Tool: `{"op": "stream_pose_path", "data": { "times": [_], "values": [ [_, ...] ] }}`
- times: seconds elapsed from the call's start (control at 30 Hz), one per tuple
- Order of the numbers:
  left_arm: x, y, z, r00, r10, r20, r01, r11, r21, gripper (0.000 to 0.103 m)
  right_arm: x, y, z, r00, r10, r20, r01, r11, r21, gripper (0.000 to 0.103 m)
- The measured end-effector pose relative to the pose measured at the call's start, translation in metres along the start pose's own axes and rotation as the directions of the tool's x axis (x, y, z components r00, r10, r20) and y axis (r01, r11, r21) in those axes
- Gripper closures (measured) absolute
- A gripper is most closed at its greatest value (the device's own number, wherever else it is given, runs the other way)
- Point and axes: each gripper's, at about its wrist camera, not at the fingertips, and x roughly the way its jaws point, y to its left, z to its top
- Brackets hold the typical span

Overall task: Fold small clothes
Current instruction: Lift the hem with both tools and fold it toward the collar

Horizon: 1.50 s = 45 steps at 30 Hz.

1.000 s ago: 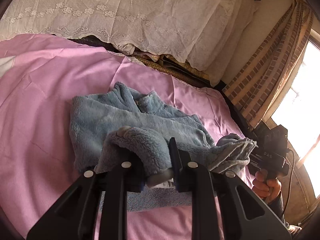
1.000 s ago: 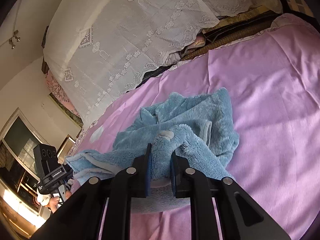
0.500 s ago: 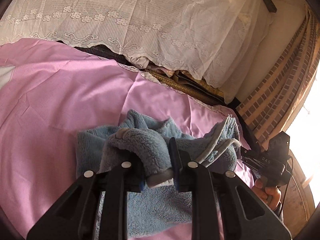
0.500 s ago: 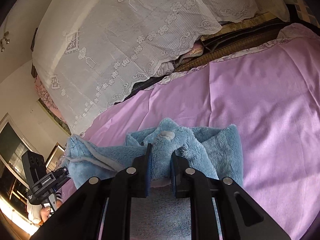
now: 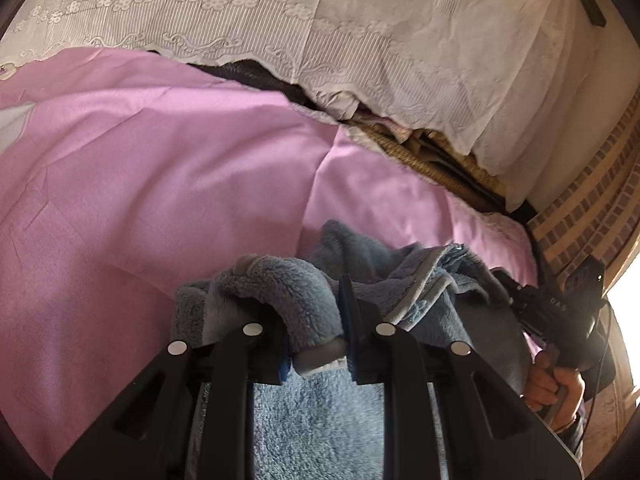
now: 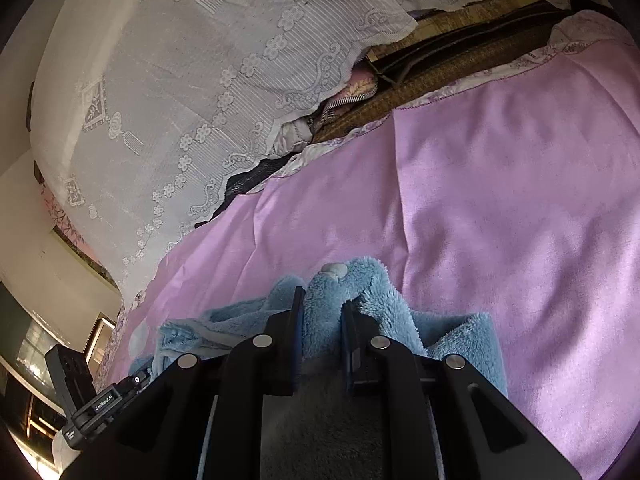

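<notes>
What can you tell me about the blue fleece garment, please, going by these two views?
The blue fleece garment is a small, fluffy, pale blue piece with a grey trimmed edge and a small grey tab. It is bunched and partly lifted over the pink bedsheet. The left gripper pinches one thick fold; the right gripper pinches another, each fold humped up between the fingers. The fabric hangs slack between the two grips, and the rest drapes below both grippers.
</notes>
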Motion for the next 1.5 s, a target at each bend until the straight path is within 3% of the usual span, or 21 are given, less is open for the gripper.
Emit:
{"op": "stream_pose_path", "data": {
  "times": [0.3,0.83,1.5],
  "values": [
    [0.011,0.011,-0.005,1.000,-0.024,0.016,0.024,1.000,-0.001,0.082,0.017,-0.013,-0.012,0.999,-0.020,-0.032,0.020,1.000,0.014,0.087],
    [0.015,-0.011,-0.015,0.993,0.112,0.038,-0.116,0.983,0.145,0.081,0.017,0.005,-0.027,0.992,-0.125,0.030,0.128,0.983,-0.130,0.085],
    [0.012,-0.019,-0.019,0.986,0.156,0.049,-0.163,0.971,0.177,0.076,0.012,0.001,-0.027,0.996,-0.087,0.038,0.090,0.989,-0.113,0.075]
  ]
}}
